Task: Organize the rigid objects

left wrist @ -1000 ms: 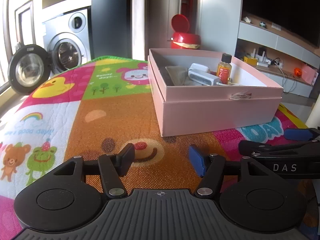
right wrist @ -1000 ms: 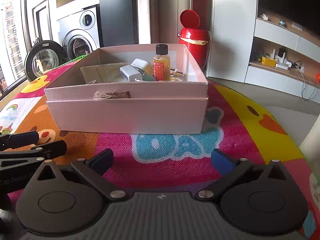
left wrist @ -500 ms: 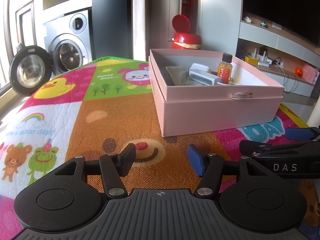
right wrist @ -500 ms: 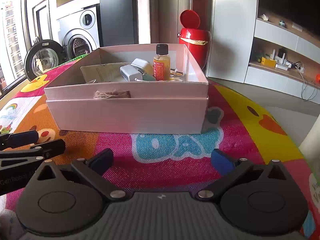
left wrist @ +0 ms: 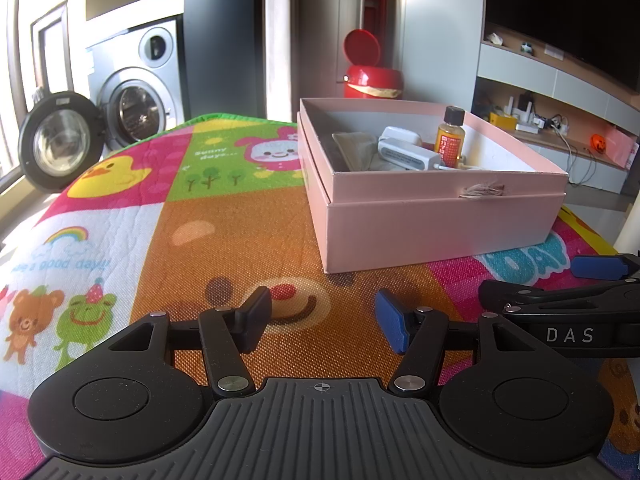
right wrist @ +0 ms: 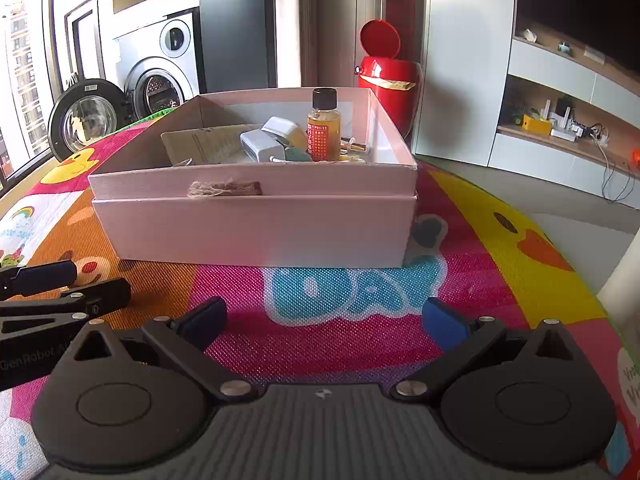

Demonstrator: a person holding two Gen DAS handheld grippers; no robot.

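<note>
Hovering side by side before the pink box (right wrist: 256, 228), both grippers empty.

Left gripper (left wrist: 322, 318) and right gripper (right wrist: 324, 320) stand wide open over the play mat (left wrist: 240, 220), gripping nothing. The amber bottle (right wrist: 323, 130) stands upright in the box at twelve o'clock, a white adapter (right wrist: 262, 146) just beside it at nine o'clock. Approach from above the rim (the near wall blocks a level reach). Small items at the bottle's foot are hard to identify; the box floor is hidden.

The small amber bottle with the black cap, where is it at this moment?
The amber bottle stands upright inside the pink box, toward its far right part in the right wrist view, just right of the white adapter.
</note>
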